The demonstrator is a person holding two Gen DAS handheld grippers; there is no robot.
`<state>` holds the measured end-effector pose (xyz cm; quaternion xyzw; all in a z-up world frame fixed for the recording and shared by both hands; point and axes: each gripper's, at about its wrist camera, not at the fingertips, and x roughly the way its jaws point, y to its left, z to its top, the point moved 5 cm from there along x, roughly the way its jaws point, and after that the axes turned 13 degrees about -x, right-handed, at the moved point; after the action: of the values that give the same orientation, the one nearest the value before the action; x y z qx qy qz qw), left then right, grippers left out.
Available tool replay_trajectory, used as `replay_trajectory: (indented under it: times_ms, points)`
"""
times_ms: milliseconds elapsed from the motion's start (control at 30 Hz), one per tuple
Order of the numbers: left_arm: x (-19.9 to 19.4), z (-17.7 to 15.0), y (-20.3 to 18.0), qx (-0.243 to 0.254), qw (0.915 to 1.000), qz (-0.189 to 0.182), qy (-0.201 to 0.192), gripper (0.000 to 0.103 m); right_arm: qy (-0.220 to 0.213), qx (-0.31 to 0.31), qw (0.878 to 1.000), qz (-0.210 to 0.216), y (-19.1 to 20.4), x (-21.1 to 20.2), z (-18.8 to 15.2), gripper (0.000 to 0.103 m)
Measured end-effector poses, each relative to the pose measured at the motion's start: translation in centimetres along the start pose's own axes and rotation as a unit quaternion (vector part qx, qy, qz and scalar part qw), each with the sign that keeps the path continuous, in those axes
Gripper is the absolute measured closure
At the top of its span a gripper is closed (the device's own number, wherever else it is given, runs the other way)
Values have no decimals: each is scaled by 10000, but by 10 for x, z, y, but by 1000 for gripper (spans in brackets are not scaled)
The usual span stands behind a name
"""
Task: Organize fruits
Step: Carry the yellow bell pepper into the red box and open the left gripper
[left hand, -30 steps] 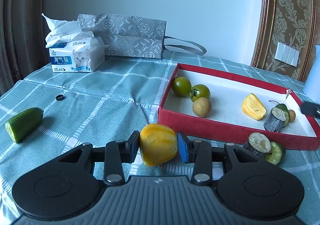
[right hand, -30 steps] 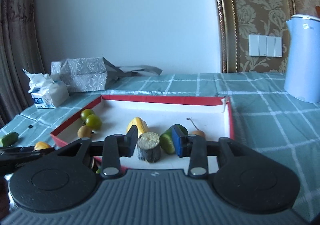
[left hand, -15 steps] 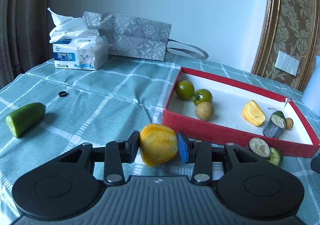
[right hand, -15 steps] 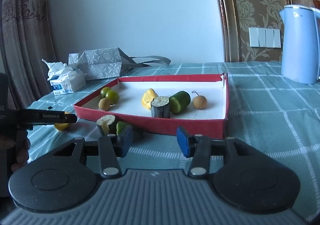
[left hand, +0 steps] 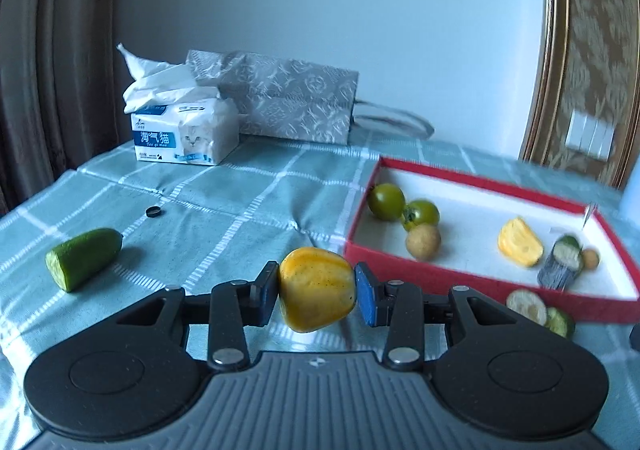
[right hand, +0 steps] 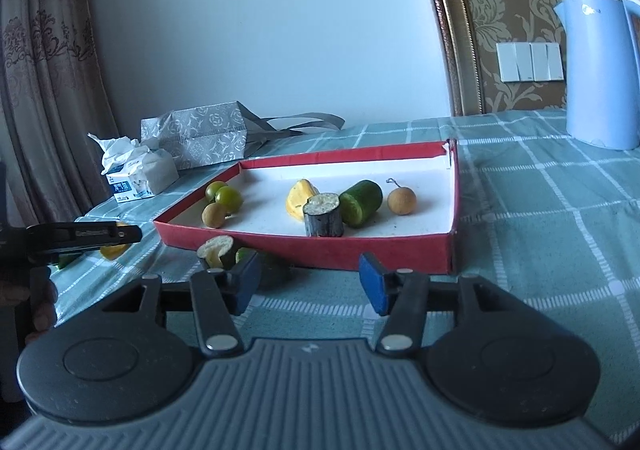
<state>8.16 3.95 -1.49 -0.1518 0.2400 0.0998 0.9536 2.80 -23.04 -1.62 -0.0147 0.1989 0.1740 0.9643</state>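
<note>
**Fruit count on the table**

Two grippers: left [left hand: 316, 292], right [right hand: 310, 282]. One red tray [right hand: 320, 248]. Inside it: two green tomatoes [right hand: 224, 194], two longans [right hand: 401, 201], one yellow piece [right hand: 298, 199], one cucumber chunk [right hand: 362, 203], one dark stub [right hand: 323, 215]. Outside, at 9 o'clock of the tray: two yellow-and-green bits [right hand: 218, 250], one cucumber half [left hand: 82, 258], one held yellow fruit [left hand: 316, 288].

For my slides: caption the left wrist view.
Left gripper grips a yellow fruit piece near the red tray.
</note>
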Motion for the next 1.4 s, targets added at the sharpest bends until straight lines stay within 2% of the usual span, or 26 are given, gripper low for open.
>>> replay_trajectory:
  times_ms: [200, 800, 1167, 1333, 1400]
  points:
    - [-4, -2, -29, 222, 9995, -230, 85, 63, -6, -45, 10000, 13, 2, 0, 1, 51]
    - [-13, 30, -84, 669, 9959, -526, -304, 63, 37, 16, 10000, 12, 0, 1, 0, 51]
    - [6, 25, -85, 735, 9963, -424, -104, 62, 65, 39, 10000, 34, -1, 2, -1, 51]
    - [29, 28, -96, 1016, 9941, -368, -3, 62, 84, 73, 9999, 46, -1, 4, -1, 51]
    - [40, 30, -99, 988, 9944, -368, 88, 62, 104, 97, 9999, 54, -2, 4, -1, 51]
